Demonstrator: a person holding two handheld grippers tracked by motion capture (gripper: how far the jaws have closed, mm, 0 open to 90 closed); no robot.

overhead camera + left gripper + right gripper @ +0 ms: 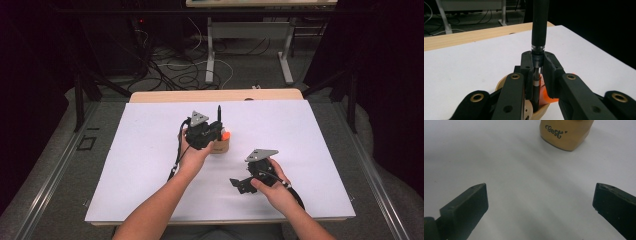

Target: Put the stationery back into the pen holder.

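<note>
From the high view I see my left claw near the middle of the white tabletop, standing over a small tan holder with a black pen rising upright out of its top; an orange bit shows just beside the claw at the holder's rim. My right claw sits nearer the front edge, off to the right and apart from the holder, tipped toward the sheet, with the grey three-cornered plate on top. In the left gripper view my left claw is closed on the pen: both pads press the narrow silver-banded neck below the dark grip, and the pen stands upright with its lower end down inside the holder, whose pale rim curves under the jaws; the orange piece lies at that rim, touching the right jaw's side. In the right gripper view my right claw stands wide open with nothing between its jaws, bare white sheet beneath them, and the holder ahead, its dark script lettering facing me.
</note>
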